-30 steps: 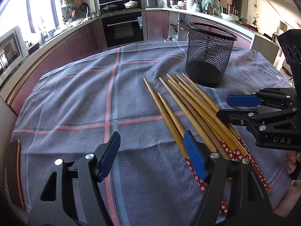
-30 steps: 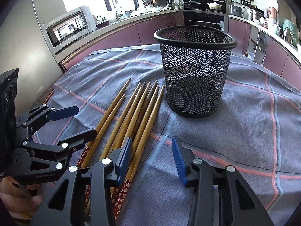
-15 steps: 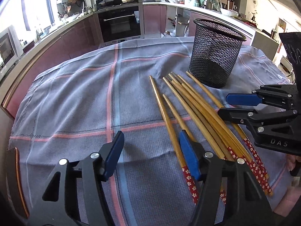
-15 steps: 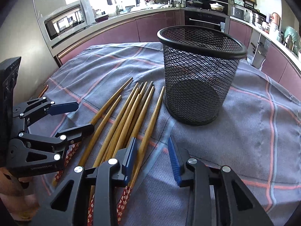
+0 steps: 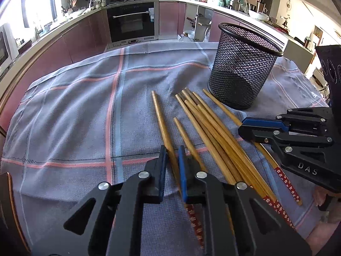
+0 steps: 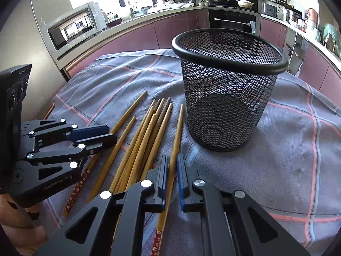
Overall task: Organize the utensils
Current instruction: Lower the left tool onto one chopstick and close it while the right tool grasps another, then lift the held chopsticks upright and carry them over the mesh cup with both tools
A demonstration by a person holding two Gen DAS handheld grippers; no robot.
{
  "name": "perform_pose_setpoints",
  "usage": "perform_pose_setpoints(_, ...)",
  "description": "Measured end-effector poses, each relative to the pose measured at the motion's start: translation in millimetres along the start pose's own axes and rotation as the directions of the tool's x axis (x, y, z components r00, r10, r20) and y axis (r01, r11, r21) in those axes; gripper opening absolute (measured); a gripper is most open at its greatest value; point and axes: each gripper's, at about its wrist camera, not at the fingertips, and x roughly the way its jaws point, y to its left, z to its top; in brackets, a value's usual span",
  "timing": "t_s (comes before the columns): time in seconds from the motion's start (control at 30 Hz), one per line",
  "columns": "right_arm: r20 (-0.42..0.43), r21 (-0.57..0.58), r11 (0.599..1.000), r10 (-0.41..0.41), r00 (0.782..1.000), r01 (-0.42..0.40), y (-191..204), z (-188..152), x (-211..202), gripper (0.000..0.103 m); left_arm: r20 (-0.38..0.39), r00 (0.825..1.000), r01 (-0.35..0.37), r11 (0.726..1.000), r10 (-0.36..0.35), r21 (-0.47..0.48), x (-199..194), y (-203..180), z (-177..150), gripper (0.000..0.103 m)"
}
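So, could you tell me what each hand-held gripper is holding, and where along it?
The left hand-held gripper and the right hand-held gripper each pinch one chopstick on the bare wood just above its patterned end.

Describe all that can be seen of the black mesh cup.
The mesh cup is a round holder of black wire mesh, as it looks, with a thick smooth rim and a solid dark bottom. It widens slightly upward, stands upright on the checked cloth and seems empty. The chopsticks lie beside it, tips toward it; the nearest one lies close, but contact is unclear. No gripper touches it.
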Motion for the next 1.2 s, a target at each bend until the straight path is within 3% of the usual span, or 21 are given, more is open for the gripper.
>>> perform_pose_setpoints(0.27,0.055,-0.011,0.998,0.061,0.997,-0.061,3,1,-25,0.005,0.026,0.999,0.026,0.998,-0.025,-0.050,-13,5,-3,0.008)
perform_pose_setpoints(0.5,0.163,-0.034,0.993,0.116,0.980,-0.112,5,10,-64,0.005,0.112,0.990,0.092,0.994,-0.085,-0.059,-55,16,3,0.008)
perform_pose_setpoints(0.67,0.253,-0.049,0.992,0.129,0.959,-0.120,3,20,-91,0.005,0.205,0.968,0.157,0.987,-0.147,-0.034,-98,17,13,0.008)
perform_pose_setpoints(0.93,0.358,-0.072,0.990,0.141,0.923,-0.123,-2,35,-123,0.005,0.341,0.912,0.243,0.970,-0.226,-0.007,-163,15,32,0.008)
perform_pose_setpoints(1.2,0.437,-0.109,0.990,0.127,0.890,-0.088,-8,63,-152,0.005,0.446,0.860,0.260,0.965,-0.246,0.031,-202,-2,70,0.008)
